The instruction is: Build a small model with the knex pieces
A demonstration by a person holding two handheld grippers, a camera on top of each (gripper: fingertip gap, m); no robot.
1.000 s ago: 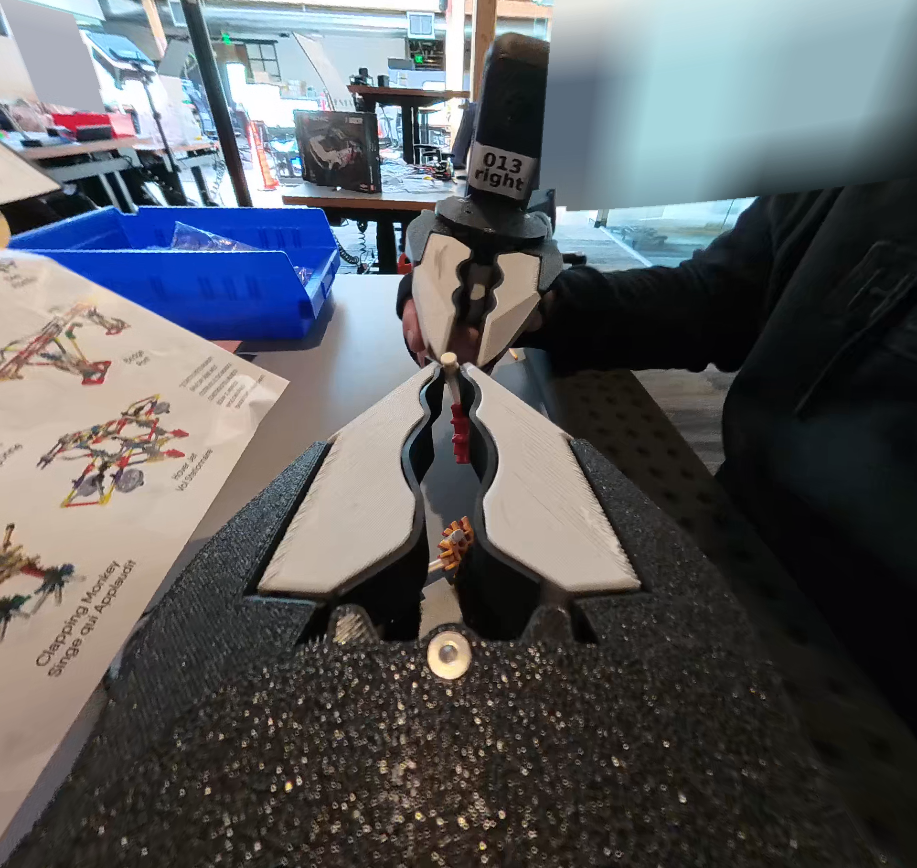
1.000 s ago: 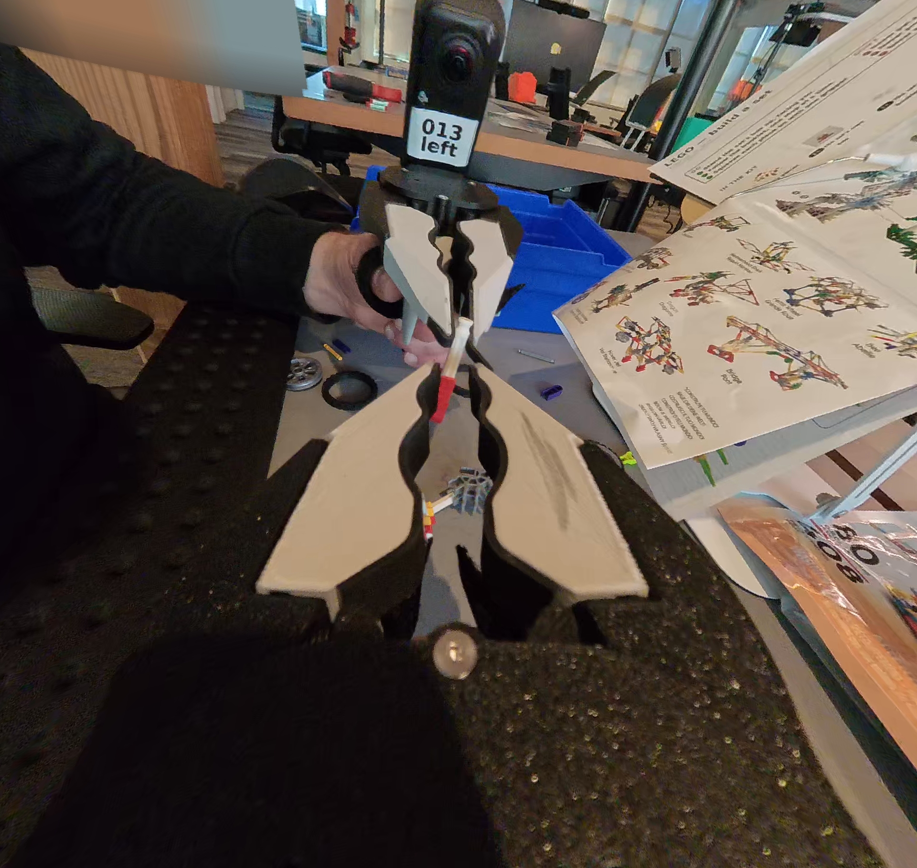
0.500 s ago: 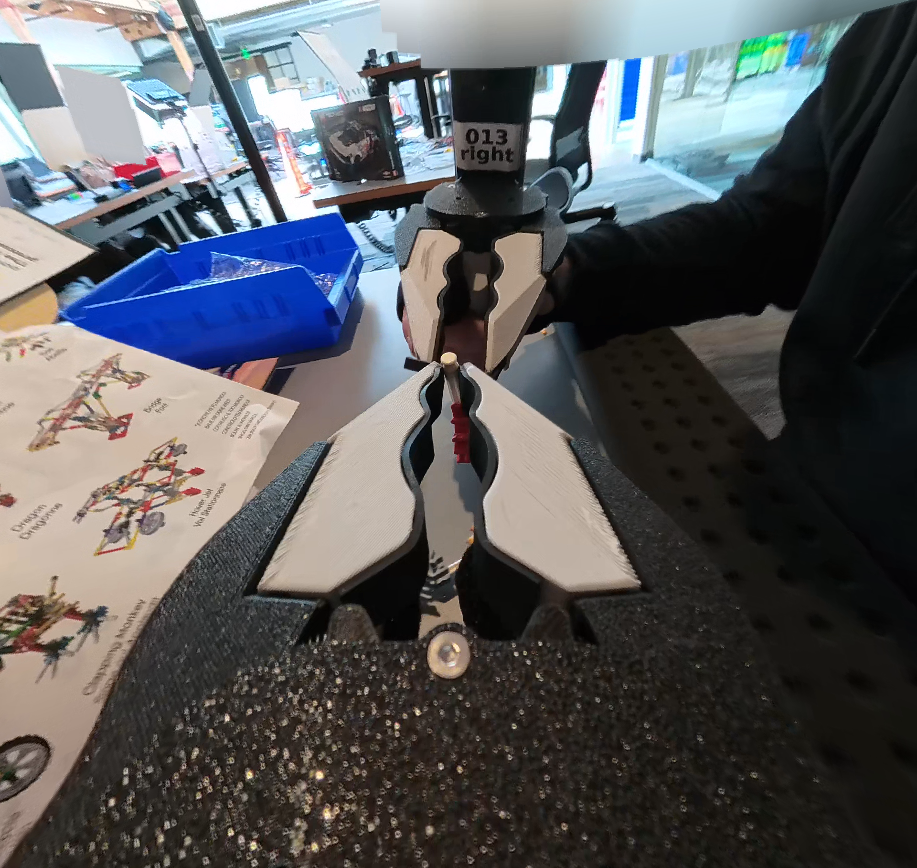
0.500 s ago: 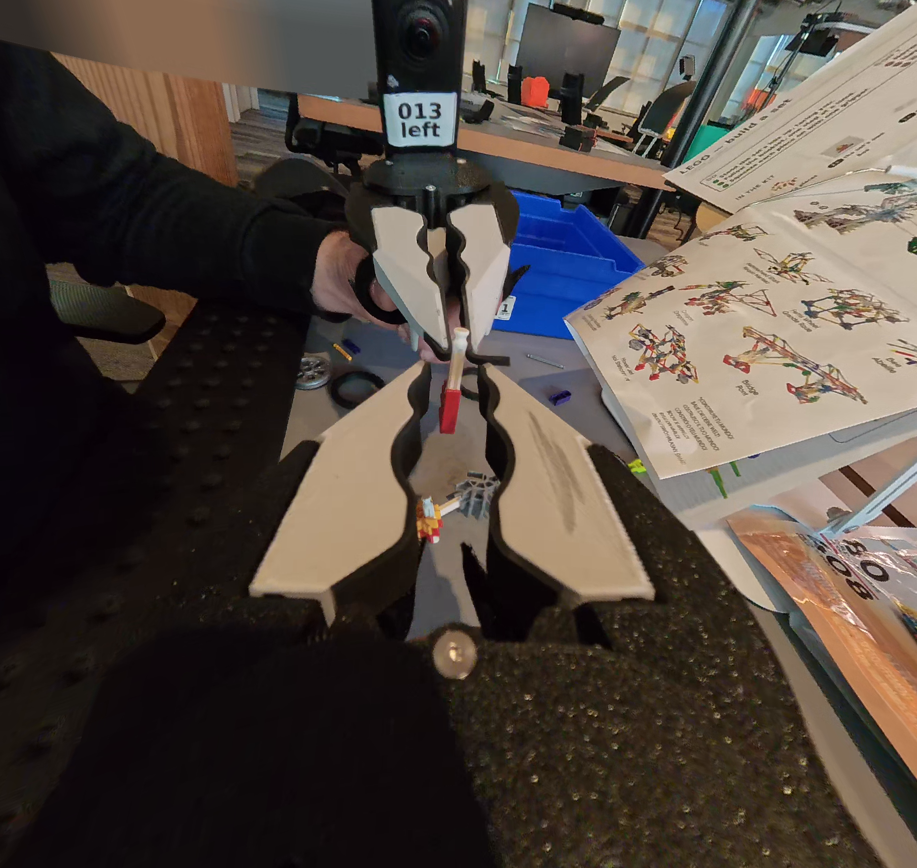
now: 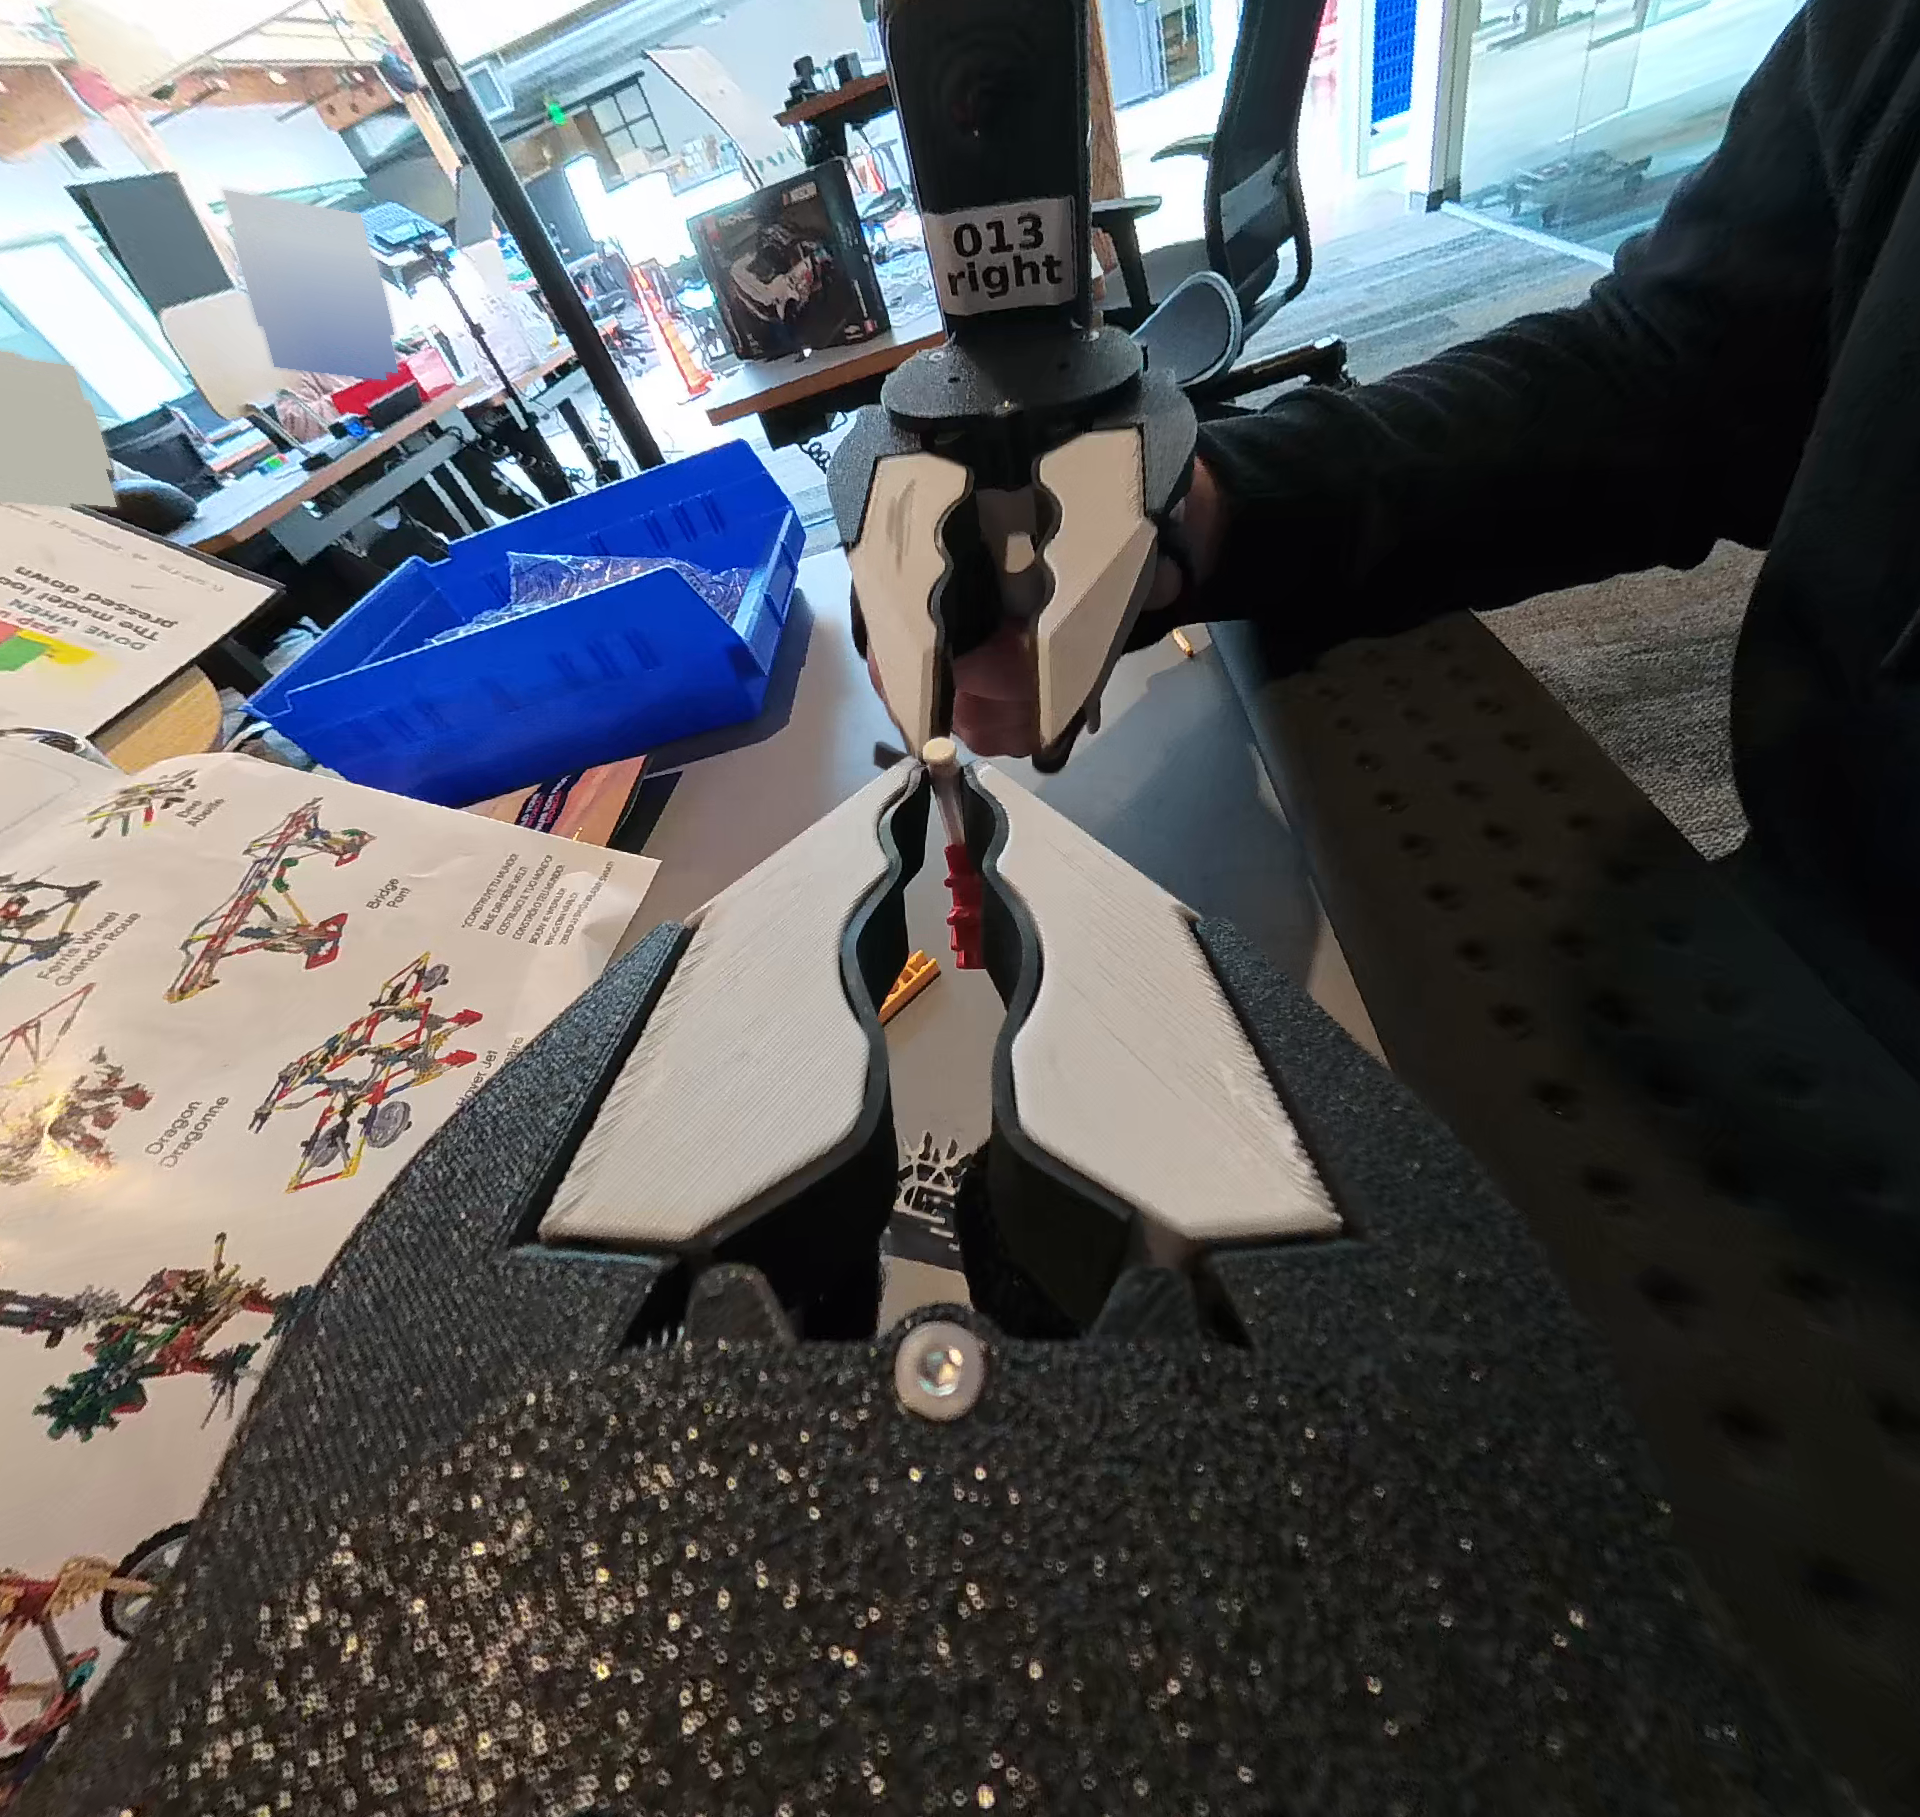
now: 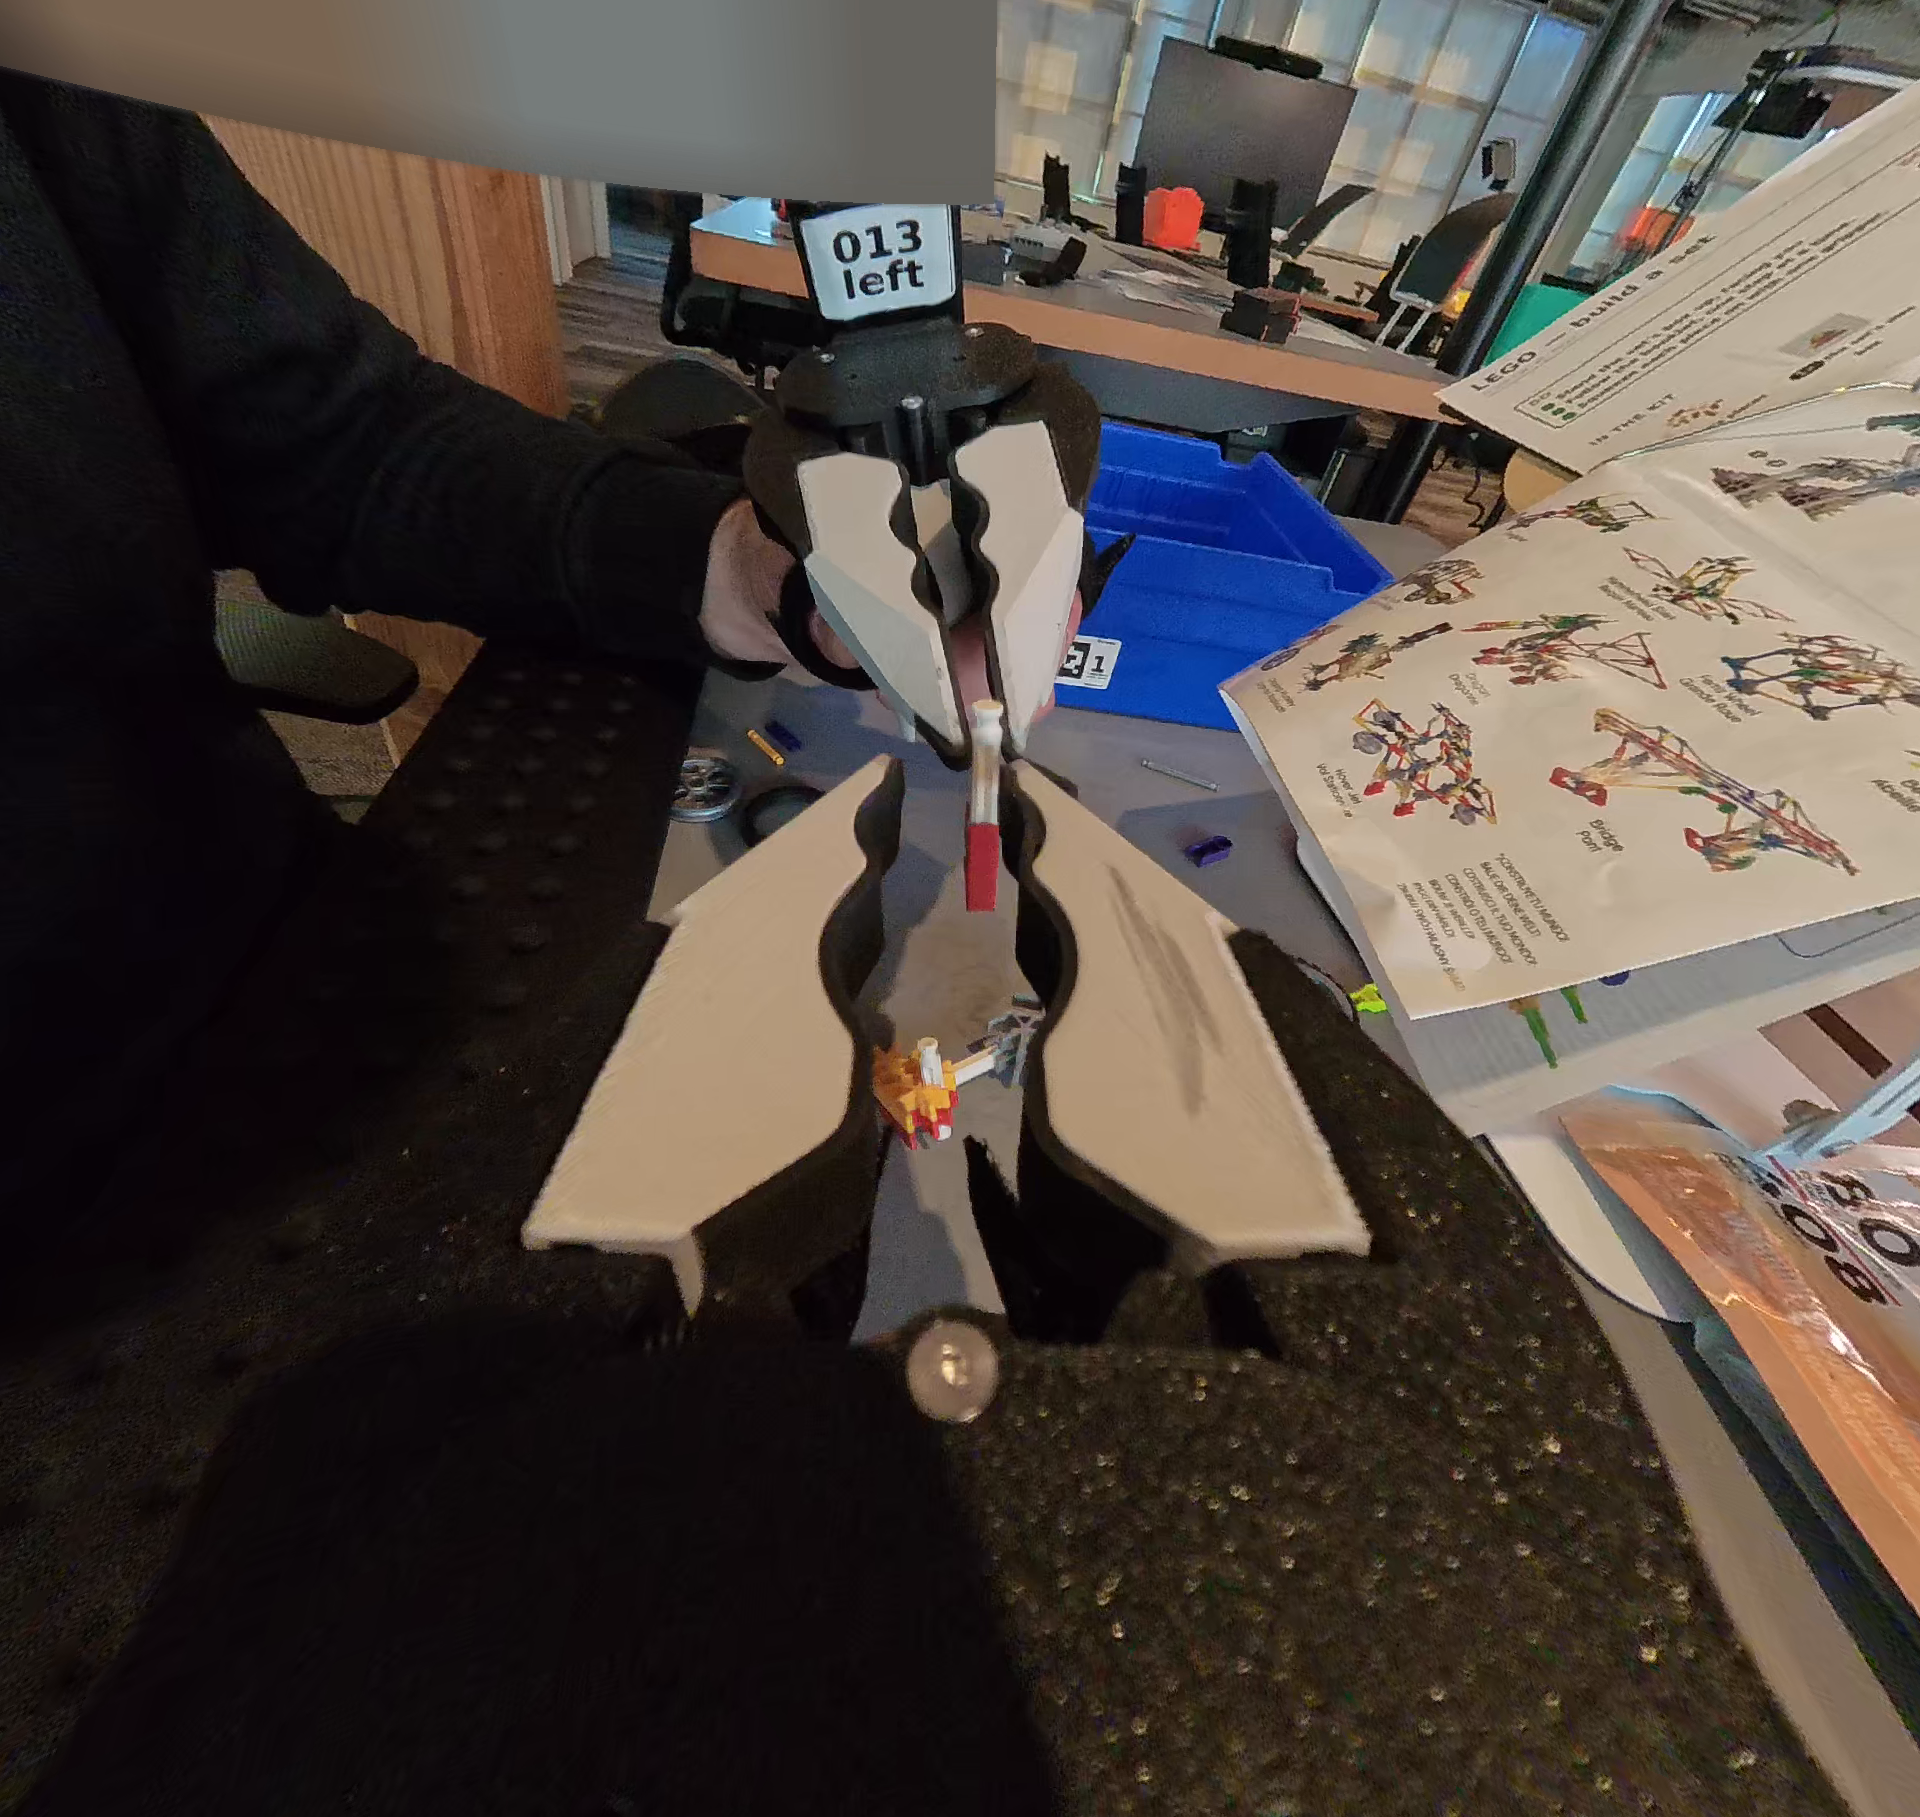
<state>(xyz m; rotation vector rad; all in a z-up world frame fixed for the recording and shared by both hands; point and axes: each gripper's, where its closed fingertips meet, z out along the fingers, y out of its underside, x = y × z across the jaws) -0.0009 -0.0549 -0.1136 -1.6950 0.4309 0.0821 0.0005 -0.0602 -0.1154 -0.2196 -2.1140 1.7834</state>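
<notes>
1. The left gripper (image 5: 948,785) and right gripper (image 6: 954,775) stand tip to tip above the table (image 5: 1143,811). A slight push either way would likely knock the fingers together.
2. The left jaws are pinched on the white rod (image 5: 948,817), which is upright with its red end (image 5: 964,905) hanging below. The right jaws stand apart around it. The hold is thin and near the top, so a sideways nudge could swing or drop the rod.
3. A dropped rod may land on the small model (image 6: 920,1081) beneath.
4. The sheet (image 6: 1558,780) is cut off at the frame edge.
5. The model is half hidden by the fingers, so its shape is unclear.
6. I cannot tell whether the rod touches a right finger.
</notes>
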